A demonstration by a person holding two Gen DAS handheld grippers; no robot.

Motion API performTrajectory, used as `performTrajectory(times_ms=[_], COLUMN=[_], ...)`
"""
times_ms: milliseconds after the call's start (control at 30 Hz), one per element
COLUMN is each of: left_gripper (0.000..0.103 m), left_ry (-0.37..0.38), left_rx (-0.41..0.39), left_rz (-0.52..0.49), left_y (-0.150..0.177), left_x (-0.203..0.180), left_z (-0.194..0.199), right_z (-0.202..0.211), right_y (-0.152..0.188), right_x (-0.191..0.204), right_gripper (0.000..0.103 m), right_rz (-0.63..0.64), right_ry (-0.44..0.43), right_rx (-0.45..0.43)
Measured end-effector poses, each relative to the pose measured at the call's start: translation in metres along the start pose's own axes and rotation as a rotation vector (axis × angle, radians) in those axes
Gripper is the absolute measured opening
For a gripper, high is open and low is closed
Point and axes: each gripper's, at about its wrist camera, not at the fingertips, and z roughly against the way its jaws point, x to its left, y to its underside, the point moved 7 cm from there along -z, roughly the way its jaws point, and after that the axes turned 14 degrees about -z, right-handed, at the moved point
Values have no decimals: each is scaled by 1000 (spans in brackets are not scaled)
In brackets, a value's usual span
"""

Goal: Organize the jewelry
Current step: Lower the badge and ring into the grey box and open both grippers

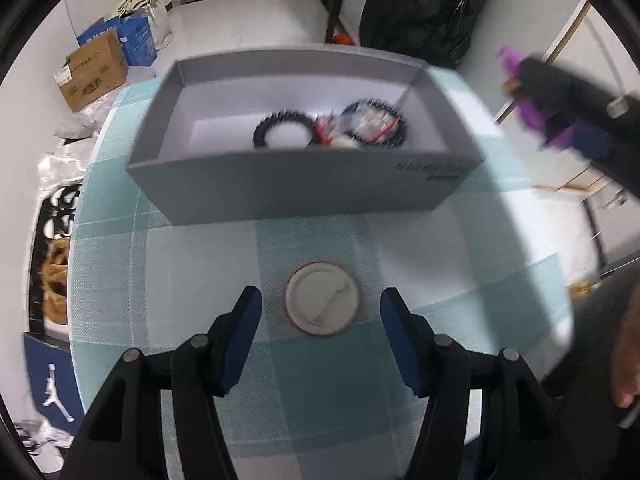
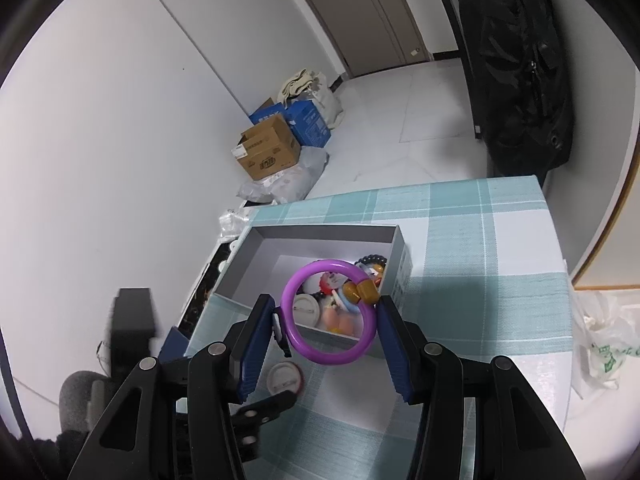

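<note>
Looking down from both grippers, we see a table covered by a cloth (image 1: 320, 380) in a pale teal-and-white check with a fine woven texture. Around it lies a glossy white tiled floor (image 2: 400, 96), plain white walls and a grey door (image 2: 360, 12). Against the wall stand a brown carton (image 2: 268, 148) and a blue carton (image 2: 310, 122), with crumpled plastic bags beside them. A dark, padded garment (image 2: 520, 64) hangs at the far side.

On the cloth sits an open grey box (image 1: 280, 184), rectangular, with matt card walls and a paler floor. Inside it we note two black beaded bracelets (image 1: 282, 128) lying side by side toward the right end, mixed with small red and white pieces that are too blurred to identify.

Our left gripper (image 1: 320, 332) points steeply down over the cloth. Its jaws stand apart with nothing pressed between them. A round white badge (image 1: 322, 300) with a thin red rim lies flat on the cloth between the blue pads, clear of both, in front of the box.

Our right gripper (image 2: 328, 320) is closed on a purple ring (image 2: 328, 312), a smooth glossy plastic hoop carrying amber and blue beads at its upper right. The pads bear on its two sides, and we hold it in the air above the near wall of the box.
</note>
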Motion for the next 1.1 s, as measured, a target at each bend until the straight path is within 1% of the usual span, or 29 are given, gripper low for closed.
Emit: performTrajectory(times_ms=[33,67,133,167,200,267,300,400,467,567,700,833,967,1100], left_gripper=[57,57,57,57,56,50,37,37,37,37,37,37,37,37], left_ry=[-11,-34,-76,-87,-82,-76,-73,-32,-21,1,8,36,48,75], left_rx=[6,-12,2,-9,-13,-12,-15,-20,-27,-83,-215,-295,-315,-295], left_rz=[-6,-25,-71,-89,-91,-79,-76,-40,-21,-10,-10,49,91,133], left_y=[0,-1,-1,-1,-1,-1,-2,-3,-4,-8,-21,-42,-60,-60], left_x=[0,-4,-10,-12,-13,-8,-6,-2,-3,-4,-7,3,16,20], left_z=[-2,-1,-3,-2,-2,-1,1,2,1,18,59,77,73,58], right_z=[1,2,4,4,5,6,6,6,5,4,-2,-11,-22,-33], right_y=[0,0,0,0,0,1,1,2,1,0,-4,-8,-14,-20], right_x=[-1,-2,-4,-4,-4,-4,-4,-3,-3,-3,2,10,18,16], right_gripper=[51,51,51,51,51,51,51,51,51,51,51,51,51,51], right_rz=[-3,-7,-14,-16,-17,-14,-11,-4,-5,-8,-4,11,7,-25], right_ry=[1,2,1,1,1,2,3,5,6,6,-1,-11,-29,-39], right_rx=[-1,-2,-5,-6,-7,-9,-10,-10,-9,-10,4,23,37,49])
